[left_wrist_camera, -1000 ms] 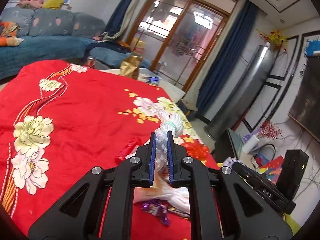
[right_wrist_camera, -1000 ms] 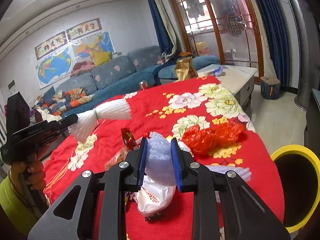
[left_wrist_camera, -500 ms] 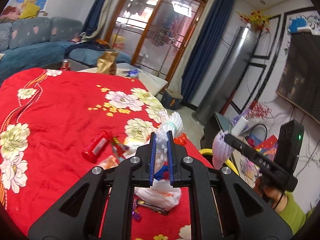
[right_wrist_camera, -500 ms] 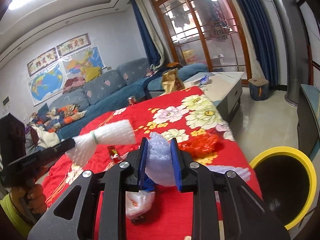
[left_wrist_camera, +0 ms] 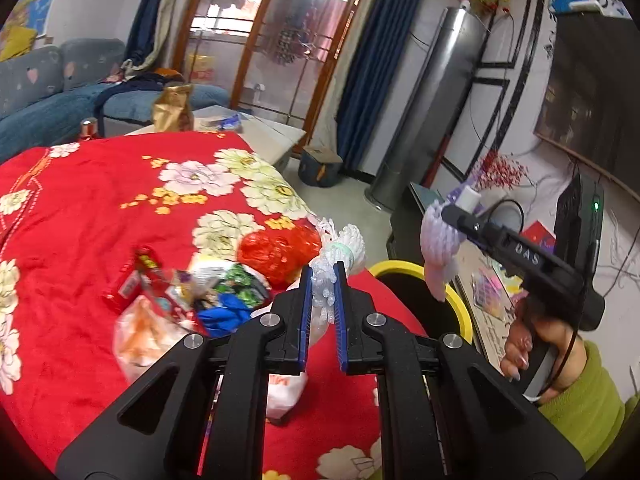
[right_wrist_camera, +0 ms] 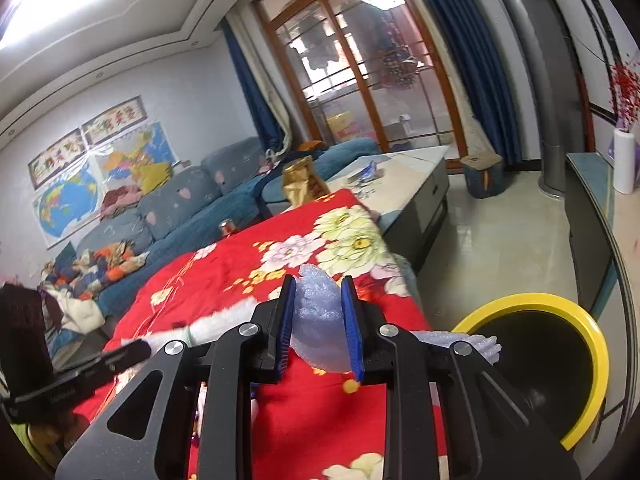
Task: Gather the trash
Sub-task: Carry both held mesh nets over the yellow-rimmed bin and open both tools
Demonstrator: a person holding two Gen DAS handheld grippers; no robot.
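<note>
Blue-padded left gripper (left_wrist_camera: 322,280) is clamped on a white foam-net sleeve (left_wrist_camera: 344,246), banded at its neck. Right gripper (right_wrist_camera: 318,318) squeezes a crumpled wad of clear bubble wrap (right_wrist_camera: 318,316). Farther left, crinkly wrappers and a red plastic bag (left_wrist_camera: 276,250) litter the floral red cloth (left_wrist_camera: 100,200); right, a round yellow-rimmed bin (right_wrist_camera: 532,360) stands on the floor.

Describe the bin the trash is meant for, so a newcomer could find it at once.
Start at the table with the red floral cloth. Off its end corner nearest the right gripper, on the tiled floor beside the long low cabinet, stands the trash bin. It is round and black inside with a bright yellow rim, the only such thing on the floor there.
</note>
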